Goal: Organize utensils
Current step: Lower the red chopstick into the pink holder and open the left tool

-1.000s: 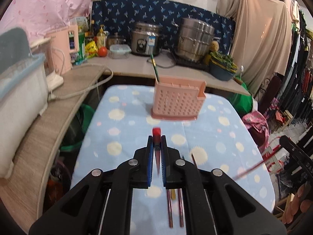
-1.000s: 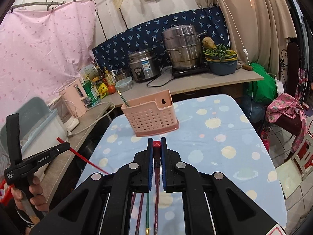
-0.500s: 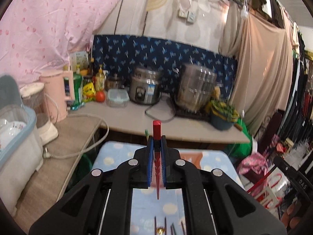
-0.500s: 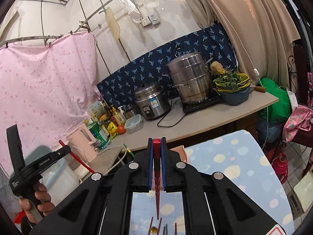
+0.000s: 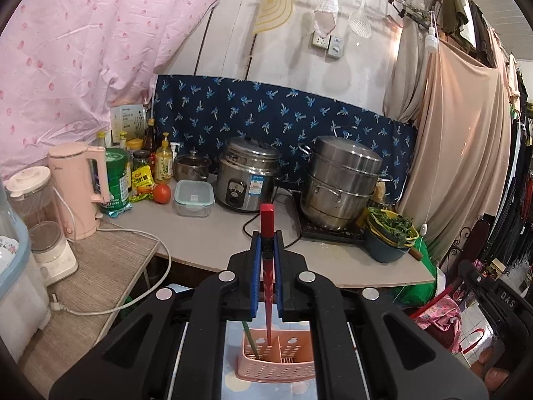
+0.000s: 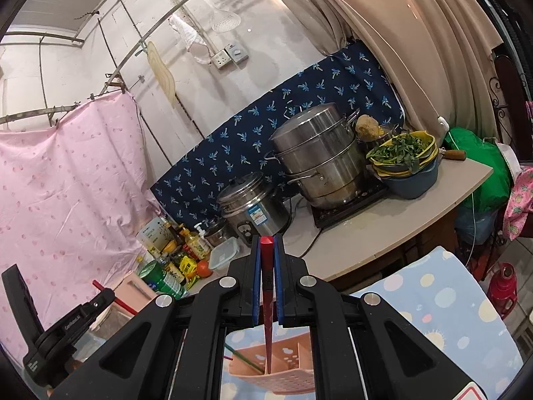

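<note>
Red lacquer shows between both pairs of jaws: the left gripper [image 5: 266,250] pinches one red chopstick [image 5: 267,266], the right gripper [image 6: 266,253] another chopstick [image 6: 266,283], each held near its square top with the thin tip hanging down. Both tips point into the pink basket [image 5: 276,360], which stands on the dotted cloth [image 6: 443,296] toward its far edge, by the counter [image 5: 206,236]. A green stick [image 5: 250,340] leans in the basket's left compartment already.

The step in hand looks like dropping the pair into the basket. Whether either tip has passed the rim I cannot tell. Next, each tip should be lowered inside one compartment, clear of the divider, before the jaws let go (a tilted release could tip the light basket).

Readable writing is scarce: "DAS" on the black part at the left view's right edge, small white lettering on the other gripper's arm, too small to read, and a blue sticker on the cooker [image 5: 248,176].
</note>
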Demonstrator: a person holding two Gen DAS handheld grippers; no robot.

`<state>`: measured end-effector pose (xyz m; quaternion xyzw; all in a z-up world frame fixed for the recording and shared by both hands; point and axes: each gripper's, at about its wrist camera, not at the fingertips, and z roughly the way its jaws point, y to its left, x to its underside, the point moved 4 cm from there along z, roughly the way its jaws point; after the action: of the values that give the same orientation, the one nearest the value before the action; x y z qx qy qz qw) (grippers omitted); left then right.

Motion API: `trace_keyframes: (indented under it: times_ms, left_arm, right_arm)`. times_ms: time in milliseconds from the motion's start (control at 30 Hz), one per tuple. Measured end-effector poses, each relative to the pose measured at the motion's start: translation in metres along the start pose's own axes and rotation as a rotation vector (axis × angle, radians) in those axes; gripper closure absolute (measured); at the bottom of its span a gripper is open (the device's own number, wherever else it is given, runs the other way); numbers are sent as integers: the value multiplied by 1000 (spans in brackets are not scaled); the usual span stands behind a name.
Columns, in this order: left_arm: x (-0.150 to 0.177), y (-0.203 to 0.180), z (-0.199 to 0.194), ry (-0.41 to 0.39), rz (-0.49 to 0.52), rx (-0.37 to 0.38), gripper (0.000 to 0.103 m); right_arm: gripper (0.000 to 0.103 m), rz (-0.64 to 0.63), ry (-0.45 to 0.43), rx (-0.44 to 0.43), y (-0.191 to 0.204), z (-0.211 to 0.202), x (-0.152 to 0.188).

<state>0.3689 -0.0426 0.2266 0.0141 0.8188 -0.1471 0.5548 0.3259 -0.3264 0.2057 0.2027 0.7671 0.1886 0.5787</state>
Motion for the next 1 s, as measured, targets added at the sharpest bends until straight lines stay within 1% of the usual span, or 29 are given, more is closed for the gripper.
trace_keyframes:
  times_ms: [133, 267, 367, 500, 567, 633, 700, 733, 767, 900, 933, 967, 1000]
  left_arm:
    - [15, 4, 25, 48, 4, -9, 96]
    - [36, 8, 47, 101, 8, -20, 96]
    - [50, 11, 59, 141, 3, -27, 96]
    - [60, 12, 64, 172, 3, -26, 96]
    - [64, 13, 64, 187, -1, -19, 95]
    - [66, 13, 61, 188, -5, -20, 94]
    - [67, 13, 57, 192, -8, -25, 82]
    - [67, 14, 54, 191, -13, -27, 70]
    - [67, 15, 49, 182, -19, -33, 62]
    - [69, 17, 26, 171, -17, -39, 60]
    - [71, 18, 18, 172, -13, -40, 59]
    - [73, 18, 12, 174, -8, -43, 53]
    - [76, 18, 4, 179, -6, -47, 50]
  right_arm:
    - [96, 0, 23, 28, -9, 29, 7]
    - [96, -25, 82, 49, -16, 54, 33]
    - [96, -39, 122, 64, -21, 65, 52]
    - [95, -51, 163, 65, -22, 71, 65]
    - [88, -57, 161, 69, -22, 68, 67]
    - [85, -67, 163, 71, -21, 62, 69]
    - [80, -69, 157, 68, -20, 53, 68]
    - [77, -69, 153, 65, -20, 48, 67]
    - [74, -70, 148, 62, -20, 41, 67]
    - [70, -85, 154, 46, -16, 11, 73]
    - [69, -86, 161, 42, -15, 4, 75]
    - [68, -82, 171, 31, -15, -5, 80]
    - [67, -78, 186, 22, -16, -13, 85]
